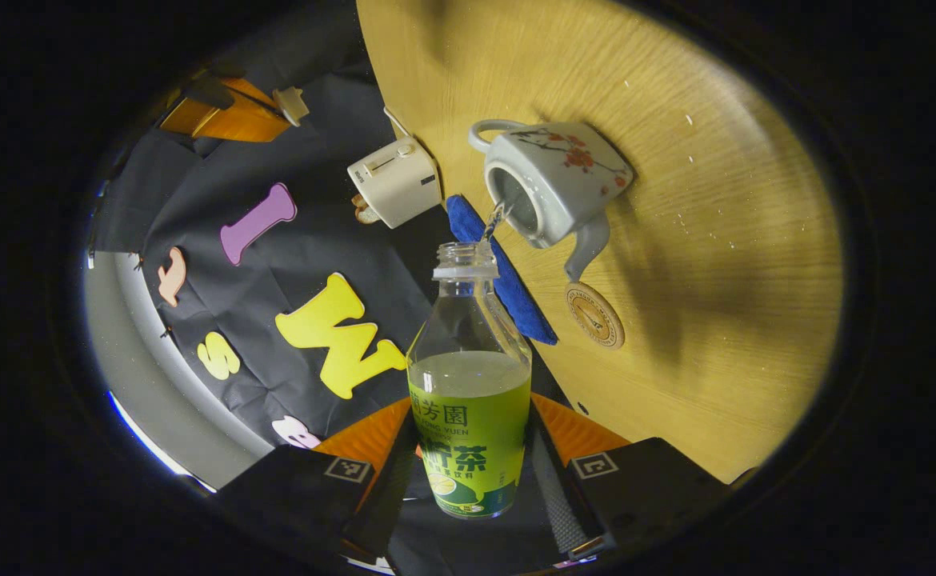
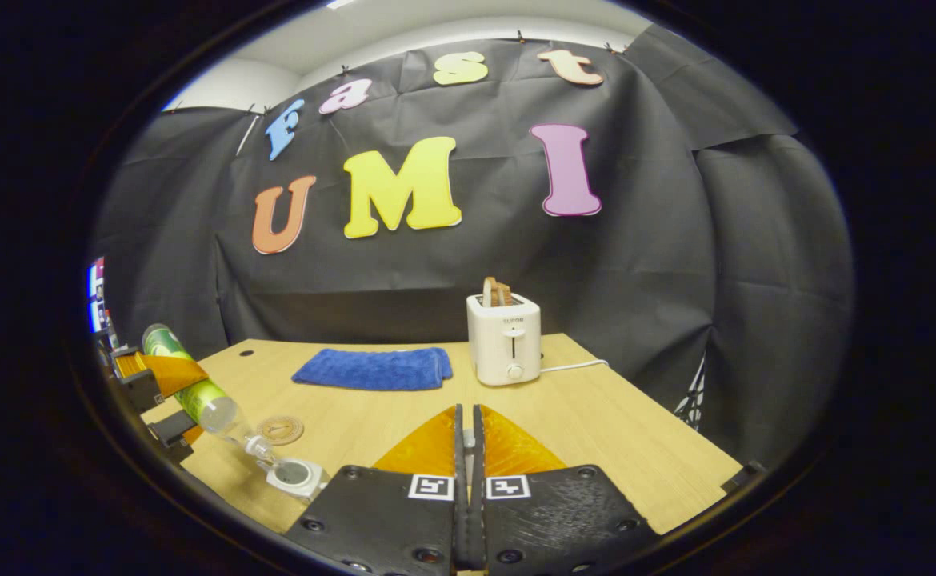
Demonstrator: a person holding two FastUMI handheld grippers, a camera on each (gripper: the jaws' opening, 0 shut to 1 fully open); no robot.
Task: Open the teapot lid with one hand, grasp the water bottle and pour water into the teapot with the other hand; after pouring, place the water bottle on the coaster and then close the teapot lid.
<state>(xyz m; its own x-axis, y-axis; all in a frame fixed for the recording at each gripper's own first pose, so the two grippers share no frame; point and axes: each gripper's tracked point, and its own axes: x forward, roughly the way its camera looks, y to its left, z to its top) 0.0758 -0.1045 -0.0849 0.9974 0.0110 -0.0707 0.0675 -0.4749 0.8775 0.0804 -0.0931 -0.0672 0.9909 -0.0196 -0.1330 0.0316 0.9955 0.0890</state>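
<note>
Presently, the pouring step appears under way. Items as they stand:

Water bottle (image 1: 470, 384) — clear plastic, uncapped, green label, part full. Held in the left gripper (image 1: 468, 480), jaws closed on the labelled lower body from both sides. In the right gripper view it is tipped steeply, neck down toward the teapot; a thin stream leaves the mouth in the left gripper view. Thin-walled and likely to dent under a hard squeeze; the labelled band is probably the firmest, least slippery place to hold. It will grow lighter as it empties.

Teapot (image 1: 552, 188) — pale glazed ceramic with a red blossom motif, lid off, opening bare, standing on the wooden table (image 1: 716, 240). Rigid, smooth, breakable; best steadied by the loop handle.

Coaster (image 1: 594, 314) — round, flat on the table just beside the spout, vacant.

Right gripper (image 2: 468, 448) — jaws nearly together; whether something thin such as the lid's knob sits between them cannot be told.

Also present — a folded blue towel (image 2: 372, 369) and a white toaster (image 2: 505, 340) at the table's far side.
</note>
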